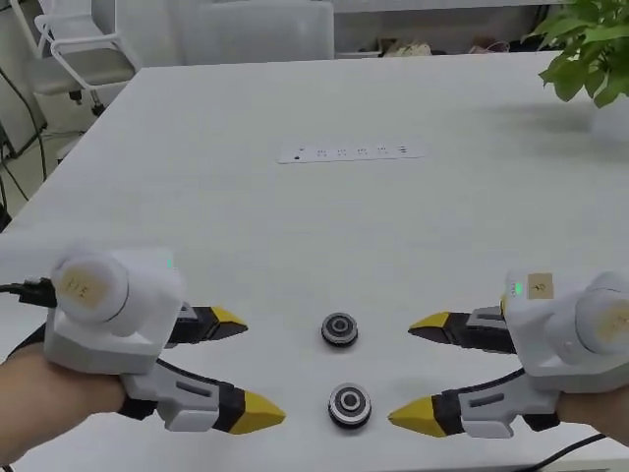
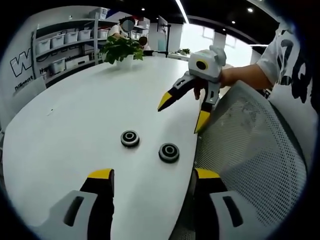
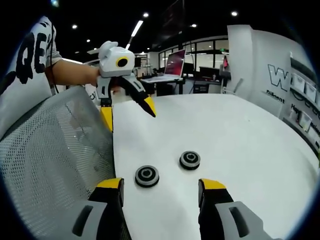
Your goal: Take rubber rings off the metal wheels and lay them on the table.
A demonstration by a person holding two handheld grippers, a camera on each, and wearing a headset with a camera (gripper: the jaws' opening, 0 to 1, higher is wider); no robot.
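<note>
Left claw point(image 1: 263, 369) agape; wheels point(image 1: 339, 330) flat, hubs-up

**Around the workspace**

I see a white socket strip point(image 1: 351, 153) lying flat ahead, with a leafy green plant point(image 1: 588, 44) at far right and a white chair point(image 1: 84, 49) at far left. Close to me is a grey mesh chair back point(image 2: 250, 150). Further off there are shelves of bins point(image 2: 65, 44) and an open laptop point(image 3: 174, 63).

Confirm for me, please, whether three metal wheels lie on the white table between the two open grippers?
Not quite: there are two, not three. The head view shows the nearer wheel and the farther wheel on the white table, between the open left gripper and the open right gripper.
</note>
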